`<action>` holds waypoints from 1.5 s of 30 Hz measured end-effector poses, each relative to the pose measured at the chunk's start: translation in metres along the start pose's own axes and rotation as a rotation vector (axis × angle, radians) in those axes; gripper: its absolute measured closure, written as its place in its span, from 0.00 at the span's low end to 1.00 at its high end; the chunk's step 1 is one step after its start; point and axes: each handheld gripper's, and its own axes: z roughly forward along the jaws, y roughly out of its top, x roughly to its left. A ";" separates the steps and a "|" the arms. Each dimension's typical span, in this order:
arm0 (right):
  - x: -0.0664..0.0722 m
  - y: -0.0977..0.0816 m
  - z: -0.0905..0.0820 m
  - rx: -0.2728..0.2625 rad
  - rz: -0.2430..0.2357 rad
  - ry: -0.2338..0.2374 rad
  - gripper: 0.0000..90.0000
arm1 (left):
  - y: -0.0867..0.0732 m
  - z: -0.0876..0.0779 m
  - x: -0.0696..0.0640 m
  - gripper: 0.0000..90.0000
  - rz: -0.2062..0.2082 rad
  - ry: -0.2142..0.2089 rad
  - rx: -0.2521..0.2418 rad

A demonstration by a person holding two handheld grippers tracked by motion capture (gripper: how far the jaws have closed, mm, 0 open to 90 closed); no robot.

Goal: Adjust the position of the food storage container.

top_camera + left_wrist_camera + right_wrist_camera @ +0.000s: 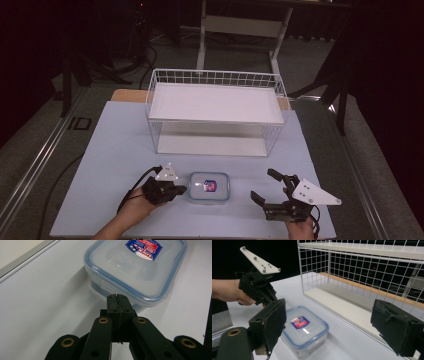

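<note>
A clear plastic container with a blue-rimmed lid and a red and blue label lies flat on the pale table, near its front edge. My left gripper is just to its left, jaws shut with nothing between them. In the left gripper view the shut tips point at the near side of the container, right at its lid rim; I cannot tell if they touch. My right gripper stands open to the right of the box, apart from it. Its pads frame the container from a distance.
A white wire rack with an upper shelf and a lower floor stands behind the container, mid-table; its mesh side is close in the right gripper view. Cables trail off the table's left front. Dark floor and table legs lie beyond.
</note>
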 end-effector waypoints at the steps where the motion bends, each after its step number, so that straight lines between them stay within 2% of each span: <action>1: 0.000 0.000 0.000 -0.001 0.000 0.002 0.14 | 0.001 0.001 0.000 1.00 0.003 0.004 0.001; 5: -0.001 0.000 -0.001 -0.001 0.002 0.001 0.14 | 0.002 0.000 0.002 1.00 0.022 0.019 0.006; 10: -0.001 -0.001 0.000 0.005 0.000 0.000 0.14 | 0.002 0.001 0.006 1.00 -0.002 0.024 0.007; 15: 0.001 -0.001 0.000 0.006 -0.012 0.006 0.14 | 0.004 0.010 0.003 1.00 0.015 0.013 0.042; 18: 0.001 -0.001 0.001 0.008 -0.005 0.012 0.14 | 0.006 0.013 0.002 1.00 0.004 0.000 0.034; 25: 0.001 -0.001 0.001 0.011 -0.007 0.015 0.14 | 0.016 0.026 -0.004 1.00 0.032 -0.024 0.047; 34: 0.001 -0.001 0.000 0.016 -0.009 0.014 0.14 | 0.030 0.042 -0.008 1.00 0.047 -0.044 0.037; 39: 0.001 -0.002 0.000 0.022 -0.005 0.016 0.14 | 0.034 0.047 -0.006 1.00 0.044 -0.033 0.021; 43: 0.002 -0.003 0.000 0.024 -0.006 0.016 0.14 | 0.030 0.044 -0.002 1.00 0.035 -0.031 0.004; 45: 0.002 -0.003 0.000 0.027 -0.004 0.015 0.14 | 0.028 0.036 0.001 0.93 0.022 -0.040 -0.001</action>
